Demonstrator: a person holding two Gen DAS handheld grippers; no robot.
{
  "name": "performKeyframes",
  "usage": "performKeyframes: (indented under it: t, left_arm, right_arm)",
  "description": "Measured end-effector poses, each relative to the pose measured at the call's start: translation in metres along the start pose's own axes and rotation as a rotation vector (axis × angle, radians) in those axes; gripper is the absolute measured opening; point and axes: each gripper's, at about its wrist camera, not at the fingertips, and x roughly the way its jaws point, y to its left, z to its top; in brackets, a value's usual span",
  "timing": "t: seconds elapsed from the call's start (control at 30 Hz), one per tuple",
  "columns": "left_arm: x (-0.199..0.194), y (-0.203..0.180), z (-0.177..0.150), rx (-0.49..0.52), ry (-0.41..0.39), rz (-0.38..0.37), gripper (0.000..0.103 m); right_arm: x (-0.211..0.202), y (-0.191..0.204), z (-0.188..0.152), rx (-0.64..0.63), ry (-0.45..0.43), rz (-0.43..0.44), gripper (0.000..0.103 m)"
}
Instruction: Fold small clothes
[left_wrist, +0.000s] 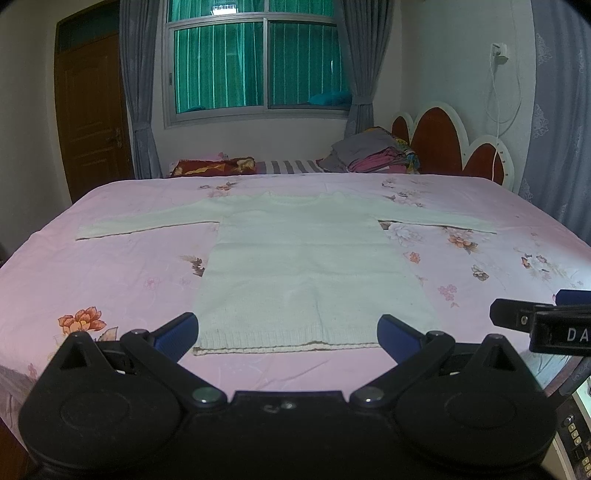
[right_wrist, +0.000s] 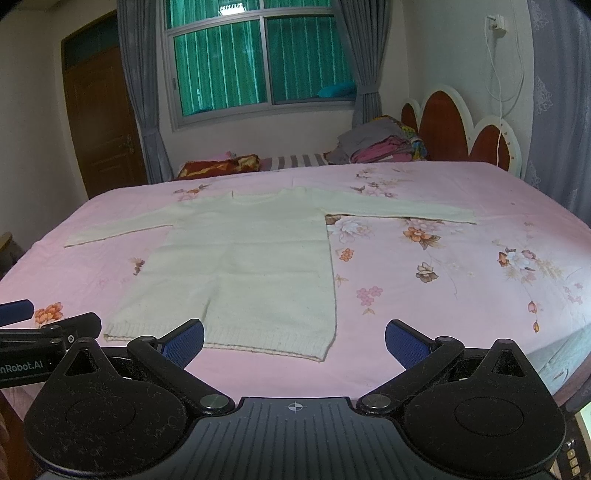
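progress: we judge nothing folded yet | sweater (left_wrist: 310, 269): flat on the bed (left_wrist: 110, 266), sleeves out to both sides, hem nearest us | left gripper (left_wrist: 288, 332): spread wide, empty, just short of the hem | right gripper (right_wrist: 294, 341): wide too (holding nothing) | left: every fold

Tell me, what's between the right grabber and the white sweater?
Nothing but bare pink bedsheet. In the right wrist view, the open right gripper sits just short of the sweater hem, with only sheet in that gap.
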Motion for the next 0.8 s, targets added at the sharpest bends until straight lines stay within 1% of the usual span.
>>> performKeyframes:
  t: [0.8]
  left_arm:
    - [0.0038, -0.0013, 0.0002, 0.002, 0.005, 0.003, 0.103]
  right_arm:
    - [0.001, -0.0003, -0.0008, -0.001, 0.002, 0.001, 0.103]
